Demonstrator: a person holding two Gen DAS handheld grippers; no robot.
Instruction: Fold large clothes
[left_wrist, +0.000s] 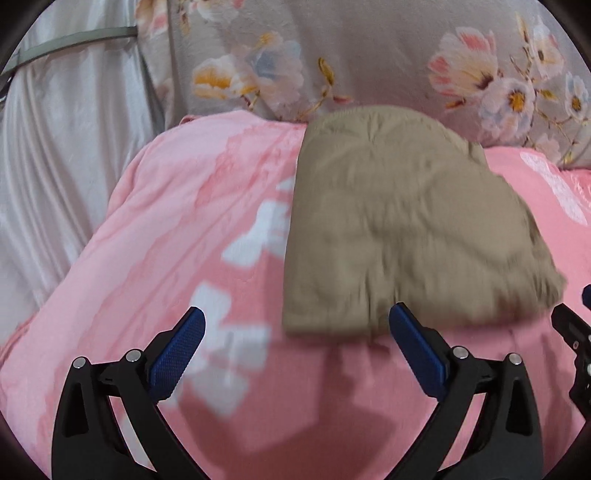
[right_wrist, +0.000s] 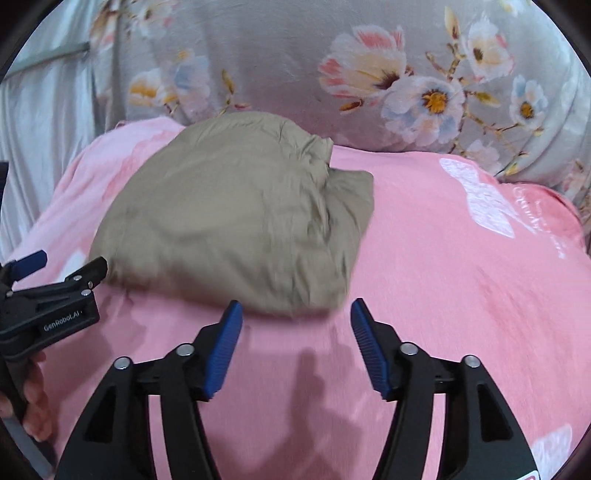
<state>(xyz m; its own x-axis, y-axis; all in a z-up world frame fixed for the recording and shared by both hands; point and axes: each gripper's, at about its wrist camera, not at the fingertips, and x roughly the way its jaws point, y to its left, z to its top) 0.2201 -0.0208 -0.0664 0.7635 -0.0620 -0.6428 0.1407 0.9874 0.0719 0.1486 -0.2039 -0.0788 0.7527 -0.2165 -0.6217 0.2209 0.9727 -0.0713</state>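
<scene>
1. Between your right gripper (right_wrist: 296, 314) fingers nothing is sitting: the jaws are standing apart, released, with only the pink bedspread (right_wrist: 461, 295) showing in the gap.
2. Your left gripper (left_wrist: 295, 325) is likewise hanging released, jaws spread wide; its right-hand blue pad (left_wrist: 413, 343) is overlapping the near hem of the garment in that view, though you cannot tell whether it is touching the cloth or floating just above it.
3. Just ahead of both sets of tips, the khaki garment (right_wrist: 229, 218) is lying as a compact folded bundle on the bedspread, its near edge closest to you and its far edge close to the floral pillow (right_wrist: 406, 81).
4. Seen from the left wrist, the bundle (left_wrist: 406, 221) is looking squared on its left and near sides and rounder and more rumpled toward the right.
5. Judging by that shape, you are sitting at the end of a fold, with the piece let go and neither tool holding it.
6. For what follows, you are probably needing either one more fold or a tidy-up: the bunched right side is looking loose.
7. If you fold again, you are wanting both pads pinching the near edge through all layers, so the stack is not sliding apart.
</scene>
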